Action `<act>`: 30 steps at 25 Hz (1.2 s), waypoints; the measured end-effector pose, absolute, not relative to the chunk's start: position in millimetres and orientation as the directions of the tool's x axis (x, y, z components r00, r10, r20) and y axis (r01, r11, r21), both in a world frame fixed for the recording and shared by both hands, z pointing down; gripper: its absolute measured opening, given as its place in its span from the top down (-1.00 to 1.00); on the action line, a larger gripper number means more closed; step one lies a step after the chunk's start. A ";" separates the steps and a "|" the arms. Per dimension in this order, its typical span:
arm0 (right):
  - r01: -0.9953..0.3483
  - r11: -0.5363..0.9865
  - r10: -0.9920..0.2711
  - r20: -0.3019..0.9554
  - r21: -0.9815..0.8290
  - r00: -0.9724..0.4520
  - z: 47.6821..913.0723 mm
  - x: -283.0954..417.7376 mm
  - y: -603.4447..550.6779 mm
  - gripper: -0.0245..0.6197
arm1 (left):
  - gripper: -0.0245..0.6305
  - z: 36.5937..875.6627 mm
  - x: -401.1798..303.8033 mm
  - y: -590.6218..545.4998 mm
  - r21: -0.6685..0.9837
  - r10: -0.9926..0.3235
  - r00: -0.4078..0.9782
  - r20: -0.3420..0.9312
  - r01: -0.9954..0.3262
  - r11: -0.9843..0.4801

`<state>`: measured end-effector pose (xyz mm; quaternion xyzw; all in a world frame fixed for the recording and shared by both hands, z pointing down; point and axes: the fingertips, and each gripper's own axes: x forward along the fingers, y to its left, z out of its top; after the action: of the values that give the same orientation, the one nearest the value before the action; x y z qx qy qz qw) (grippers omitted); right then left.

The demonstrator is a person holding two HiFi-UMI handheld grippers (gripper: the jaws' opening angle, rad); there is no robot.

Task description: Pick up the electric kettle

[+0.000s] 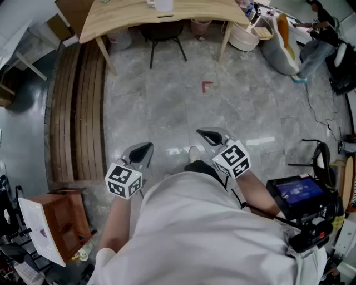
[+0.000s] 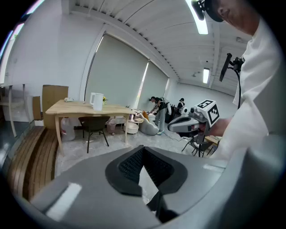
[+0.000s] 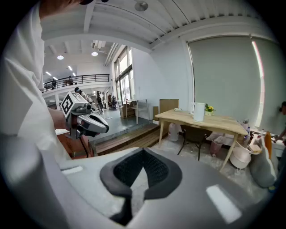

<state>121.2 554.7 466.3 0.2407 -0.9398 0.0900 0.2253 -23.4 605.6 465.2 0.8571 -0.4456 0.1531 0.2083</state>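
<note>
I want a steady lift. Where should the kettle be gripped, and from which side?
The kettle stands upright on the table; what looks like its handle faces left in the right gripper view. Grip that, coming level from that side; distance leaves doubt.

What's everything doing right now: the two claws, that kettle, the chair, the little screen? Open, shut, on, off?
Left claw: shut, empty.
Right claw: shut, empty.
Electric kettle: upright on the table, far from both claws.
Chair: tucked partly under the table.
Screen: lit.
Window blind: drawn down.
</note>
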 end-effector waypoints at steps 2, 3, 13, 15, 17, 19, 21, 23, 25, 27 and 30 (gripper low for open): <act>-0.486 0.872 -0.407 0.467 -0.059 -0.785 465.5 118.2 557.2 0.92 | 0.91 462.1 -26.3 607.1 0.217 -0.708 0.550 0.442 -0.832 -0.511; -0.483 0.874 -0.405 0.466 -0.058 -0.787 464.3 119.0 553.8 0.92 | 0.91 460.0 -25.7 603.4 0.213 -0.713 0.546 0.440 -0.835 -0.508; -0.449 0.888 -0.358 0.463 -0.100 -0.811 457.9 189.0 436.9 0.92 | 0.90 437.6 37.1 475.8 0.193 -0.751 0.489 0.445 -0.871 -0.453; -0.453 0.882 -0.348 0.469 -0.131 -0.812 464.7 198.5 421.3 0.92 | 0.90 436.1 45.5 457.6 0.182 -0.760 0.482 0.437 -0.874 -0.450; -0.460 0.877 -0.345 0.482 -0.139 -0.805 472.9 204.2 405.1 0.91 | 0.90 437.7 49.5 440.2 0.180 -0.769 0.472 0.430 -0.880 -0.440; -0.462 0.876 -0.341 0.496 -0.142 -0.799 480.7 204.2 392.3 0.89 | 0.90 442.5 48.4 425.4 0.187 -0.775 0.460 0.433 -0.887 -0.422; -0.466 0.872 -0.340 0.498 -0.151 -0.798 485.9 200.5 378.8 0.84 | 0.87 449.1 44.5 410.3 0.190 -0.773 0.454 0.443 -0.890 -0.414; -0.481 0.863 -0.353 0.499 -0.152 -0.791 491.0 193.5 360.6 0.78 | 0.77 458.7 37.4 391.3 0.192 -0.761 0.457 0.461 -0.888 -0.418; -0.507 0.850 -0.378 0.505 -0.142 -0.776 496.6 183.9 338.1 0.74 | 0.76 468.1 26.0 367.5 0.197 -0.751 0.468 0.466 -0.882 -0.428; -0.536 0.835 -0.411 0.509 -0.123 -0.756 500.4 173.2 310.0 0.71 | 0.74 474.6 11.3 336.5 0.195 -0.752 0.476 0.456 -0.878 -0.438; -0.581 0.807 -0.458 0.507 -0.109 -0.731 497.3 155.0 265.0 0.70 | 0.71 475.0 -11.6 283.8 0.191 -0.756 0.490 0.434 -0.870 -0.455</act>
<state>155.0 265.0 497.3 0.2820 -0.9209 0.1309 0.2349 -11.6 283.8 475.0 0.8404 -0.4836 0.1446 0.1971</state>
